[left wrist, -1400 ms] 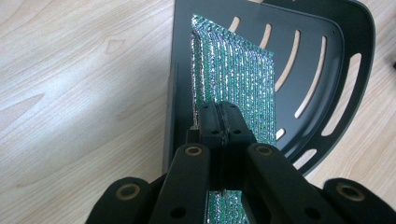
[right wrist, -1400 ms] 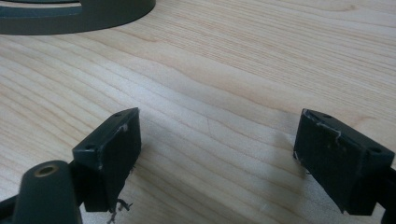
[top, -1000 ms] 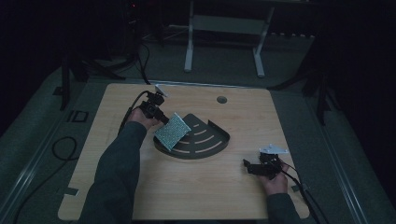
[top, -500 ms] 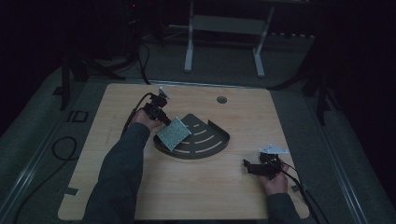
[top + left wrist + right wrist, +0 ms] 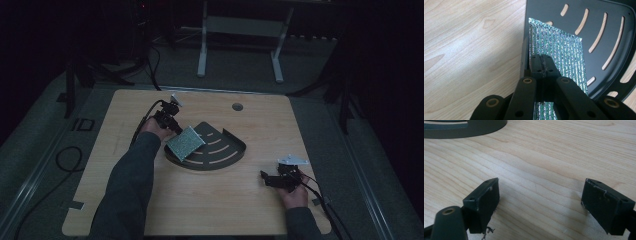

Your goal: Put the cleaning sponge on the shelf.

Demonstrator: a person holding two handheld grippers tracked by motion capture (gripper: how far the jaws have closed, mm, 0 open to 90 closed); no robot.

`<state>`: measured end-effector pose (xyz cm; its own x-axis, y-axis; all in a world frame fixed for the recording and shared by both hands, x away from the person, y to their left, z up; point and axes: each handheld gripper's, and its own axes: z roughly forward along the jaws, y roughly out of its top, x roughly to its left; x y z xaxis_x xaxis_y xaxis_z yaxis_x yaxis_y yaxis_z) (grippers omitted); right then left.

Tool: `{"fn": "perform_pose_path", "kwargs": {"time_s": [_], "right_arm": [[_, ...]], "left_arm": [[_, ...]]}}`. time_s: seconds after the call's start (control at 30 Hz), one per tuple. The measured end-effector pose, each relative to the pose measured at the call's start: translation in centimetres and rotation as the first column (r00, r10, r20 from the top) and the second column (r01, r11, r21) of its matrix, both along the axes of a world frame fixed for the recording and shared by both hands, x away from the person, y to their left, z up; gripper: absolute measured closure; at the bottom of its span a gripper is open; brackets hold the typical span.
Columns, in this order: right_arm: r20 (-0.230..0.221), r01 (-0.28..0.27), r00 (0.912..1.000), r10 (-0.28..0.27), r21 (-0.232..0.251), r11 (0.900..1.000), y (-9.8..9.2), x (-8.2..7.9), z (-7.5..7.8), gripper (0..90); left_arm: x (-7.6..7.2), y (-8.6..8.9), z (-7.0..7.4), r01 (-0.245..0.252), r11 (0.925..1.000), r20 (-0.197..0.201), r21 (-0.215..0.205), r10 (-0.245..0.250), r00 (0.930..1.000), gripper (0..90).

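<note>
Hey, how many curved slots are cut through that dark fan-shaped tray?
4 at least: nested arcs across the tray, visible in the left gripper view; the glittery pouch may cover more.

The left tongs [image 5: 543,68] cover the near end of the glittery pouch [image 5: 564,52]; the slotted dark tray [image 5: 599,32] runs past the picture's edge beyond the pouch.

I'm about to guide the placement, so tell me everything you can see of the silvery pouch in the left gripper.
The silvery pouch is a flat, rectangular foil-like packet with fine ribbed, glittery stripes showing greenish tints. The left gripper is shut on its near edge, jaws pinched together. It hangs tilted over the straight left edge of the dark slotted tray; whether its far end touches the tray I cannot tell.
</note>
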<state>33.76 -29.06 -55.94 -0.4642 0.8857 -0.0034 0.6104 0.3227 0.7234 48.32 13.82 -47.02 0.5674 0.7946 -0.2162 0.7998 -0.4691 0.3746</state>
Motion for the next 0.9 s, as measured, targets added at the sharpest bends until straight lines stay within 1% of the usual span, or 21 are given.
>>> {"fn": "perform_pose_path", "kwargs": {"time_s": [0.2, 0.4, 0.57, 0.67, 0.73, 0.9], "right_arm": [[0.000, 0.000, 1.0000, 0.000, 0.000, 1.000, 0.00, 0.00, 0.00, 14.3], [0.000, 0.000, 1.0000, 0.000, 0.000, 1.000, 0.00, 0.00, 0.00, 14.2], [0.000, 0.000, 1.0000, 0.000, 0.000, 1.000, 0.00, 0.00, 0.00, 14.3], [0.000, 0.000, 1.0000, 0.000, 0.000, 1.000, 0.00, 0.00, 0.00, 14.3], [0.000, 0.000, 1.0000, 0.000, 0.000, 1.000, 0.00, 0.00, 0.00, 14.3], [0.000, 0.000, 1.0000, 0.000, 0.000, 1.000, 0.00, 0.00, 0.00, 14.3]], "left_arm": [[-0.12, -0.22, -0.16, 0.015, 0.9996, 0.001, 0.022, -0.015, 0.9999, 90.0], [-0.40, -0.60, -0.12, 0.033, 0.9990, 0.005, 0.028, -0.033, 0.9994, 89.9], [-0.45, -0.61, -0.14, 0.036, 0.9986, 0.005, 0.038, -0.037, 0.9993, 89.8], [-0.44, -0.65, -0.14, 0.039, 0.9986, 0.007, 0.035, -0.039, 0.9992, 89.8], [-0.34, -0.79, -0.23, 0.037, 0.9990, 0.011, 0.026, -0.037, 0.9993, 89.8], [-0.17, -1.02, -0.58, 0.027, 0.9994, 0.012, 0.022, -0.027, 0.9996, 89.8]]}}
